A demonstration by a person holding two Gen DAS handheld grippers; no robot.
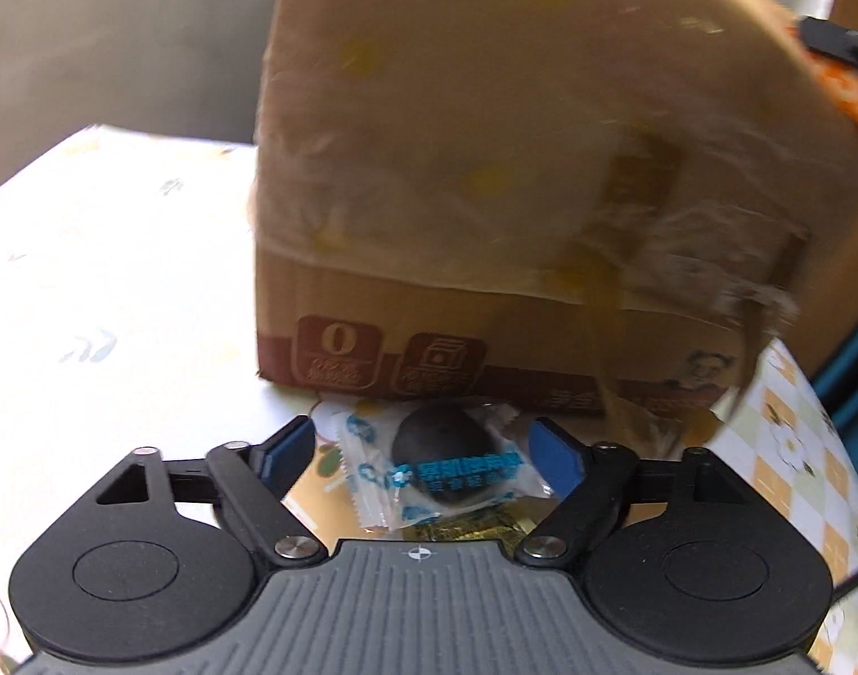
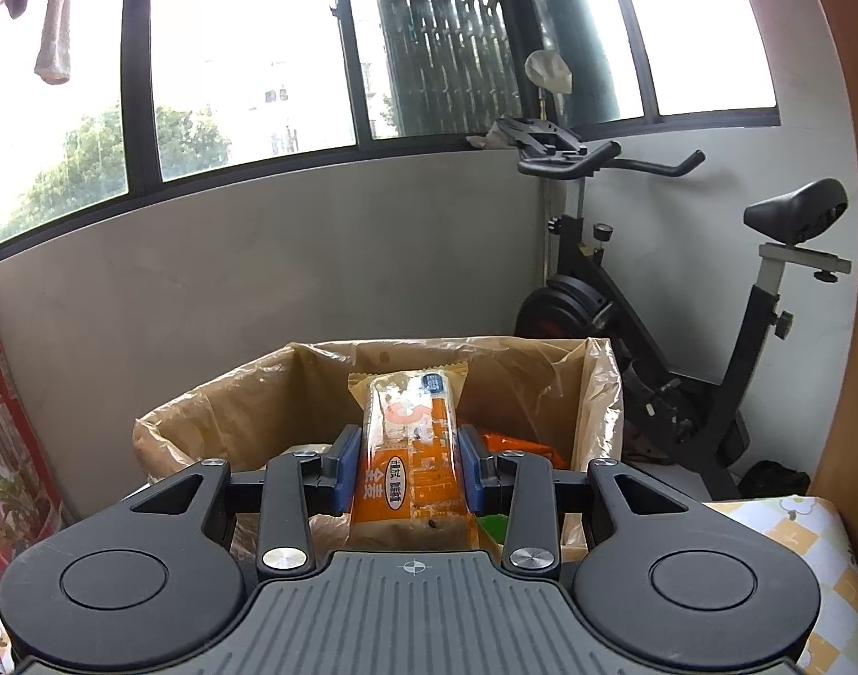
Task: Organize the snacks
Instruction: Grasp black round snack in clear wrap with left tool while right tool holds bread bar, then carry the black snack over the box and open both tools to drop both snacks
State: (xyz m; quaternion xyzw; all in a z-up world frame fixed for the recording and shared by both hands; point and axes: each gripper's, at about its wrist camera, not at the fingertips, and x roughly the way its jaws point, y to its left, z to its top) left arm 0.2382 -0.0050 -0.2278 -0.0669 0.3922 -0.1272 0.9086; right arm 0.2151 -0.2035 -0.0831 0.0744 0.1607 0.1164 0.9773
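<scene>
Snack packet, left side: clear wrapper with blue print around a dark round sweet, lying flat on the tablecloth right between the left gripper's blue pads.
Left gripper state: spread wide, pads clear of the wrapper on both sides, nothing pinched.
How it should handle: light and crinkly, probably slippery film over a firm lump; judged best taken across the round middle, not by the flat sealed ends.
Under it: a gold-patterned wrapper shows just nearer the gripper body, partly covered.
Ahead of left gripper: a cardboard box lined with a plastic bag, its base just beyond the packet.
Snack bar, right side: orange packet standing upright between the right gripper's pads.
Right gripper state: pinching the orange packet at mid-length.
How it should handle: light, soft-sided wrapper, likely crushable.
Beyond right gripper: the open lined box, then an exercise bike.
</scene>
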